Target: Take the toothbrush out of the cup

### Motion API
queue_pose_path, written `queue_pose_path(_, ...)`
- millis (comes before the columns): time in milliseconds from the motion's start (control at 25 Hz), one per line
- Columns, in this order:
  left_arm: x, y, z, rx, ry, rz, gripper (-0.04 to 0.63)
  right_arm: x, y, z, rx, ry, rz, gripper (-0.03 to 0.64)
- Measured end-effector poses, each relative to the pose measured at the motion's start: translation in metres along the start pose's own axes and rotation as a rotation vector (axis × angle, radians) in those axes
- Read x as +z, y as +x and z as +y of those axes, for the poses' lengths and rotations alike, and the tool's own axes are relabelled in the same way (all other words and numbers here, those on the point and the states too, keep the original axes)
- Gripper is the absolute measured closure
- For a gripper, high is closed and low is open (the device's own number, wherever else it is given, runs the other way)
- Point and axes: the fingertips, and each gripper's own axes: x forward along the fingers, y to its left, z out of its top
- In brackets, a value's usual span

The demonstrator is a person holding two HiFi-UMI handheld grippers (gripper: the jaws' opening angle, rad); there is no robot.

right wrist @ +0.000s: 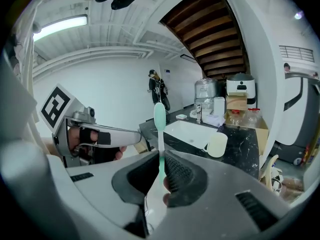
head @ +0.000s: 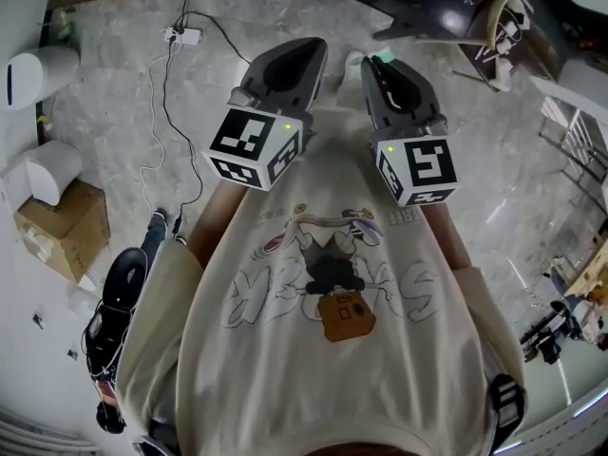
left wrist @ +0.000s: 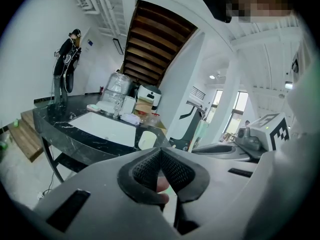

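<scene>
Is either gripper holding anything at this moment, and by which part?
The right gripper is shut on the toothbrush, clamping the thin stem below its upright head. The left gripper holds nothing; its jaws are together.

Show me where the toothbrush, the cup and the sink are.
toothbrush (right wrist: 159, 117): right gripper view, on its pale green head.
cup (right wrist: 216, 145): right gripper view, on its side wall.
sink (right wrist: 186, 132): right gripper view, on the bare white basin.

Open air before counter (right wrist: 245, 136), clutter (right wrist: 240, 91) behind cup (right wrist: 216, 144)
</scene>
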Motion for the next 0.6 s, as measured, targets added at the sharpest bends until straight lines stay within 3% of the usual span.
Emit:
queue_pose_path(200,-0.002,-0.006,0.007,0.031,0.007,-0.006,0.581,-0.002,0.007,0.003,0.021,0.017,0.004,0.572)
queue_pose_path(600,-0.002,-0.017,0.034,0.091,-0.049,-0.009,0.581,0.007,0.017,0.007,0.068,0.006,0.007,0.572)
